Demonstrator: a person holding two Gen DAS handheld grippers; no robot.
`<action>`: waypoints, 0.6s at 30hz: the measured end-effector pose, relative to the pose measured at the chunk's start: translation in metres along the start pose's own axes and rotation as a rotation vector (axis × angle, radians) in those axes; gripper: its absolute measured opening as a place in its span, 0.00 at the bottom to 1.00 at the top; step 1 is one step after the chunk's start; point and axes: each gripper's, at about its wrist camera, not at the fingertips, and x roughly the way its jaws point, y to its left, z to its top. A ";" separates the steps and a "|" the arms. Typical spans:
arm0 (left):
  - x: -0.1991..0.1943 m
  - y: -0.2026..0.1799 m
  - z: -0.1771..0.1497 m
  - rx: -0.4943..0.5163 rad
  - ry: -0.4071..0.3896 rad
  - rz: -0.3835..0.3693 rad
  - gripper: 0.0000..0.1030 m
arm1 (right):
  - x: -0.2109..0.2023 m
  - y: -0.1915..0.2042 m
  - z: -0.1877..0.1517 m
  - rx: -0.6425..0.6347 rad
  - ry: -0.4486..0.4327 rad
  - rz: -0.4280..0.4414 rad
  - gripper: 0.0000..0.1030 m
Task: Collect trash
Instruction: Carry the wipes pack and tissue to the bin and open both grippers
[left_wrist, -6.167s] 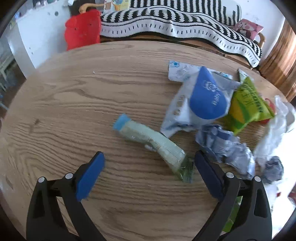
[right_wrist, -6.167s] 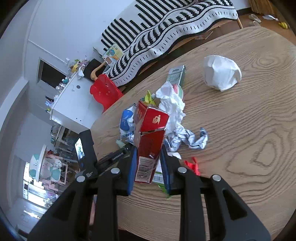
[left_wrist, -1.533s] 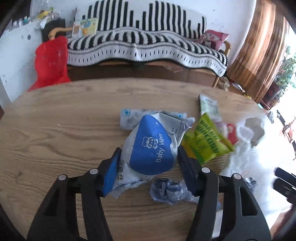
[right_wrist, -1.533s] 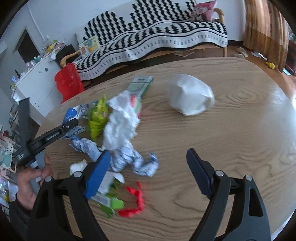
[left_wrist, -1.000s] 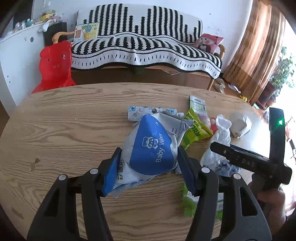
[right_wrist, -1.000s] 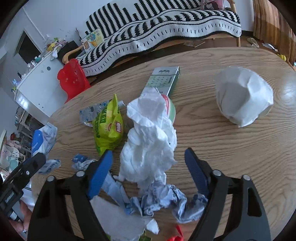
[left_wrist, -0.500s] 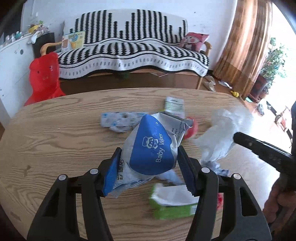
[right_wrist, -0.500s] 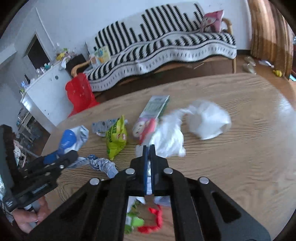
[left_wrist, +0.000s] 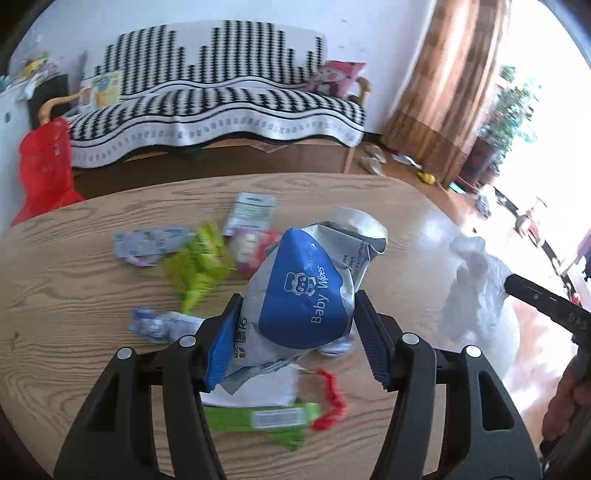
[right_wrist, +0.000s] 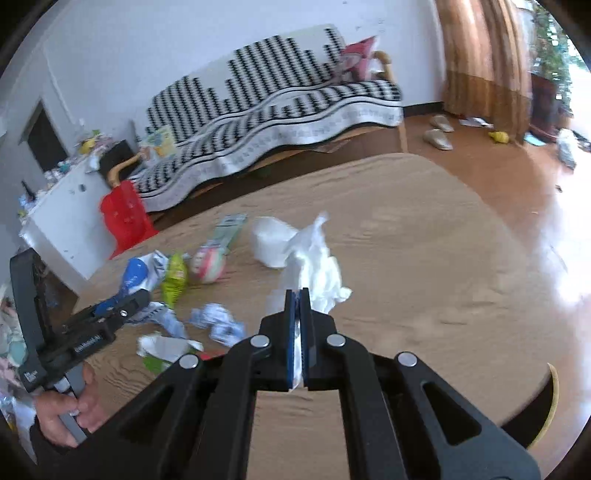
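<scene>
— Blue-padded left gripper (left_wrist: 295, 343): what are you holding?
— Wipes pack (left_wrist: 306, 299), clamped; your right gripper (right_wrist: 300, 328) pinches white plastic (right_wrist: 317, 269) thinly, which may slip free ahead.

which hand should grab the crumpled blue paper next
Neither yet: both are full. The left gripper grips the wipes pack; the right gripper pinches white tissue. Once emptied, left looks better placed: the crumpled blue paper lies just beside its finger.
</scene>
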 end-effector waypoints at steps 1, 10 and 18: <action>0.002 -0.012 -0.001 0.012 0.004 -0.016 0.57 | -0.009 -0.013 -0.003 0.012 -0.004 -0.024 0.03; 0.017 -0.153 -0.030 0.197 0.043 -0.187 0.57 | -0.088 -0.140 -0.046 0.143 -0.030 -0.207 0.03; 0.035 -0.289 -0.086 0.379 0.111 -0.361 0.57 | -0.123 -0.255 -0.097 0.287 0.035 -0.343 0.03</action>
